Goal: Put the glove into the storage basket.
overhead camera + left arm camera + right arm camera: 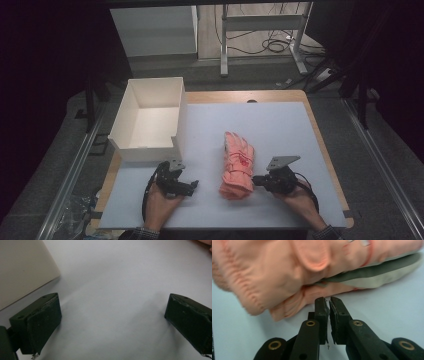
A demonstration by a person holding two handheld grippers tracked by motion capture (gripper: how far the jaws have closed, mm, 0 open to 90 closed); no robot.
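The high view is looking forward and down over the whole bench (280, 125) from afar. Each gripper view is looking along its own fingers, close above the bench surface; the right one is sharing the pink glove (287, 270) with the high view.

gloves (237, 166): looking like soft pink knit cloth, ribbed cuffs, grey palm patches | box (150, 120): showing smooth matt white board | table cover (280, 130): lying matt, pale — wood showing at the edges | right gripper (329, 301): looking matt black plastic, brass-coloured rivets
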